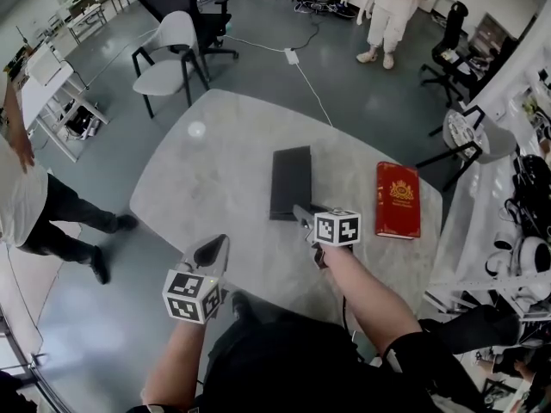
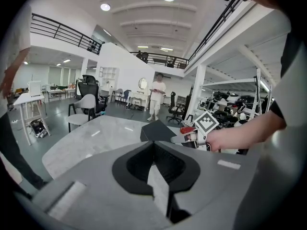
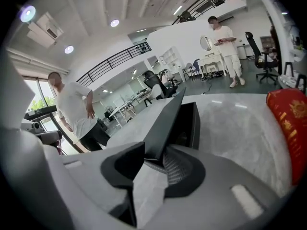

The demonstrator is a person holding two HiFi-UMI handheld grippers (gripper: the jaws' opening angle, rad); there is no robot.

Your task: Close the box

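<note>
A flat black box [image 1: 290, 181] lies in the middle of the pale round table [image 1: 207, 175]. My right gripper [image 1: 302, 216] is at the box's near end. In the right gripper view the box's lid [image 3: 168, 119] rises at a tilt from between the jaws of the right gripper [image 3: 156, 155], and the dark inside of the box [image 3: 189, 126] shows to its right. My left gripper [image 1: 217, 246] hovers near the table's front edge, to the box's left and apart from it, with nothing in it. In the left gripper view the left gripper [image 2: 153, 145] points toward the box [image 2: 156, 132].
A red book [image 1: 398, 199] lies on the table right of the box. A white chair [image 1: 168, 58] stands beyond the table's far left. One person [image 1: 392, 11] stands far off and another [image 1: 34, 200] walks at the left. Shelving [image 1: 516, 231] crowds the right.
</note>
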